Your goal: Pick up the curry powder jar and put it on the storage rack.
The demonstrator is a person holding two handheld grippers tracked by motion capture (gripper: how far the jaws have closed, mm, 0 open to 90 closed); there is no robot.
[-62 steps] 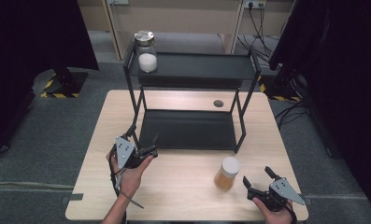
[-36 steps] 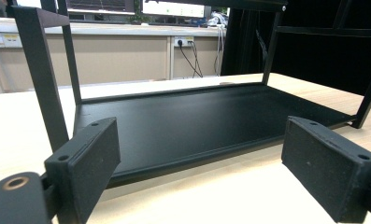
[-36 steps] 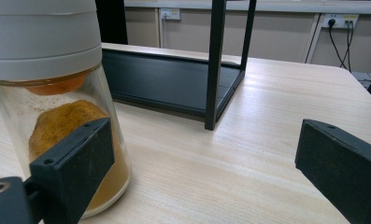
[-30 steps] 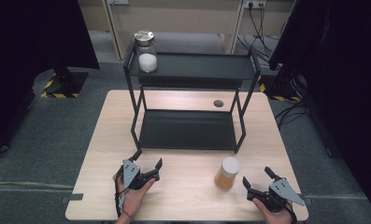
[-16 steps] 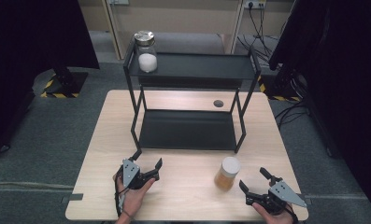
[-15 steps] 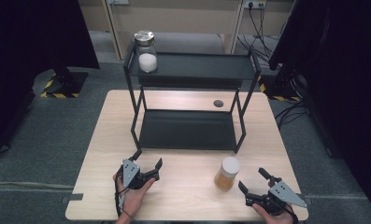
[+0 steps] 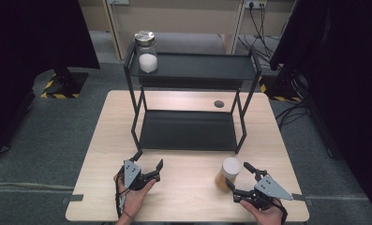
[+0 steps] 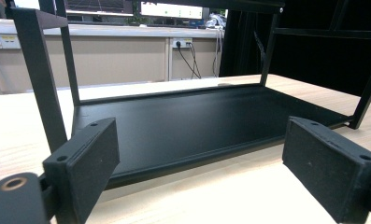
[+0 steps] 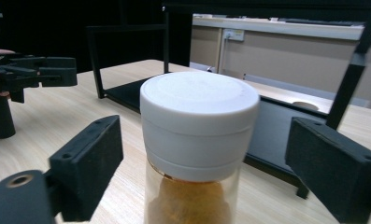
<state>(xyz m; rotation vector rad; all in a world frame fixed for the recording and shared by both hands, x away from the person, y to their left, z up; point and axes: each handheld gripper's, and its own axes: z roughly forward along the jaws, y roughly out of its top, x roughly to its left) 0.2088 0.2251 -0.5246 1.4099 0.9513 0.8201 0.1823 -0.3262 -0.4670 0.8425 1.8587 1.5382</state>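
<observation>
Clear glass jar with white screw lid and orange-brown filling upright on light wood table, in front of black two-tier metal rack, off its right front leg. Right gripper now closer than a second ago, jaws straddling jar and just been closing; pads apparently not touching yet. Grasp looks imminent. Left gripper idle left of jar, jaws wide, empty.

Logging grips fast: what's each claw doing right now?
Left claw: open, empty.
Right claw: open, has just been closing around the white-lidded jar, pads not touching.
</observation>
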